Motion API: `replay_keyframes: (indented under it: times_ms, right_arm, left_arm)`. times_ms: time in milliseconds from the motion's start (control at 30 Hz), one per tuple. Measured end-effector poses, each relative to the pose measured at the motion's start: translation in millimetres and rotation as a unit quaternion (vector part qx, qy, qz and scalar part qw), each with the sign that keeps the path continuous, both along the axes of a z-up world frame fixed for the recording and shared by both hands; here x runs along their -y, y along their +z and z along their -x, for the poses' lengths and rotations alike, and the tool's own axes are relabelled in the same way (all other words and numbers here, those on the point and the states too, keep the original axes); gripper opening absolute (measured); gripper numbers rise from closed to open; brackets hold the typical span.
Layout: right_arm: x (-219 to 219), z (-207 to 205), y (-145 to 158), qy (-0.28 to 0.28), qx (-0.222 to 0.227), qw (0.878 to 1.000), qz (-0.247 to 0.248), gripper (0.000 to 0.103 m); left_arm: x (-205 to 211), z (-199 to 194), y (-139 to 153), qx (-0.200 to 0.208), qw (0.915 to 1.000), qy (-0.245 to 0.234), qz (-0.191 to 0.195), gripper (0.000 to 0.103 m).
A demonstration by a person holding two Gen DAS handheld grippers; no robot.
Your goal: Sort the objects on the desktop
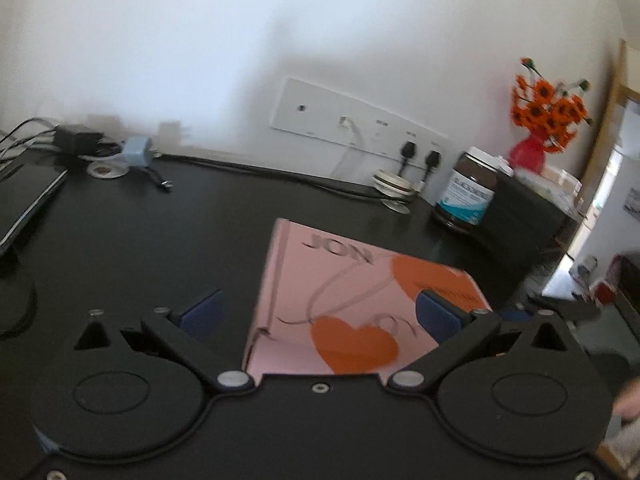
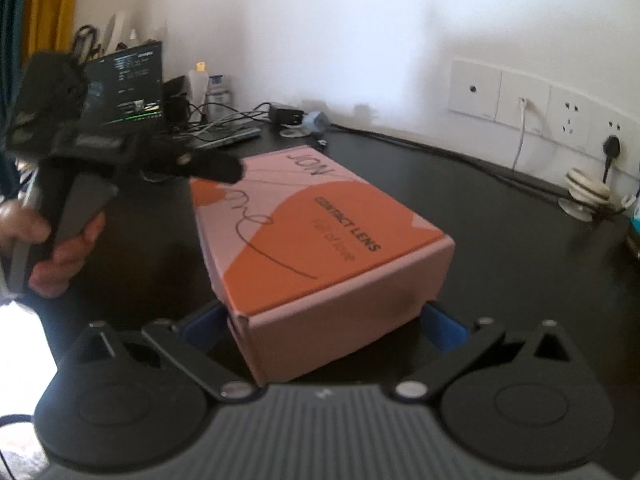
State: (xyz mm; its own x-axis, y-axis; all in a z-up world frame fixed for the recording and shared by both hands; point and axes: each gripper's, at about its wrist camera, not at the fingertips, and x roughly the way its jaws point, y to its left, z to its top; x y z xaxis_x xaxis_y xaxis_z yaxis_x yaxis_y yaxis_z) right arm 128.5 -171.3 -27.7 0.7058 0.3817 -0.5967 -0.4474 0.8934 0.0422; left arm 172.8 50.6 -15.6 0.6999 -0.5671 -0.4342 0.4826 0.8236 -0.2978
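Right wrist view: right gripper [image 2: 322, 322] spread wide, blue pads on either side of the box's [image 2: 320, 236] near end, not yet pinching as far as I can judge.
Left wrist view: left gripper [image 1: 318, 312] also spread wide, nothing held; the box [image 1: 360, 300] sits between its pads, closer to the right pad.
Box position: flat on the black desk [image 2: 500, 248], centre of the scene, long axis running away toward the far-left, lid printed in orange and pink.
Contact: right pad in the left view overlaps the box edge; touching or just above, I cannot tell through the blur.
Risk one: two grippers crowd one box, the left gripper [image 2: 216, 168] hanging over its far-left corner, so a clash of fingers looks possible.
Risk two: the box sits skewed to the right gripper, so closing may catch a corner and twist it.
Risk three: light cardboard, so a hard squeeze could dent the walls.
Risk four: a shove far-right could reach the jar [image 1: 466, 190] and the cables [image 2: 480, 164].
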Motion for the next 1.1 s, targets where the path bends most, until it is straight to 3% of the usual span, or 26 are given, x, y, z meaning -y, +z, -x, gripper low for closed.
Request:
replay_keyframes:
  times_ms: [100,267,333,500,600,733,1100]
  right_arm:
    - [15.7,-11.5,2.5,-0.034,-0.009,0.999,-0.01,0.102]
    - [52.7,-30.8,2.7,-0.096,-0.058,0.988,-0.102,0.102]
    - [58.2,-33.2,2.5,-0.103,-0.074,0.985,-0.114,0.102]
    - [46.6,-30.3,6.7,-0.083,-0.058,0.993,-0.057,0.102]
    - [34.7,-38.2,8.6,-0.065,-0.057,0.996,-0.024,0.101]
    - [19.2,-49.5,10.1,-0.046,-0.045,0.998,-0.016,0.1]
    - [10.4,-74.1,8.2,-0.056,0.013,0.998,0.013,0.096]
  left_arm:
    - [15.7,6.5,2.4,0.022,0.9989,-0.029,-0.031,0.103]
    - [38.7,16.8,2.3,0.056,0.9921,-0.046,-0.102,0.103]
    - [42.8,19.0,1.2,0.056,0.9894,-0.049,-0.125,0.103]
    - [55.1,15.6,-2.9,0.056,0.9811,-0.046,-0.179,0.1]
    - [54.0,6.8,-0.6,0.047,0.9833,-0.04,-0.171,0.1]
    - [55.1,-6.1,1.9,0.043,0.9841,-0.044,-0.167,0.1]
    - [68.8,-42.6,3.3,0.063,0.9839,-0.026,-0.165,0.1]
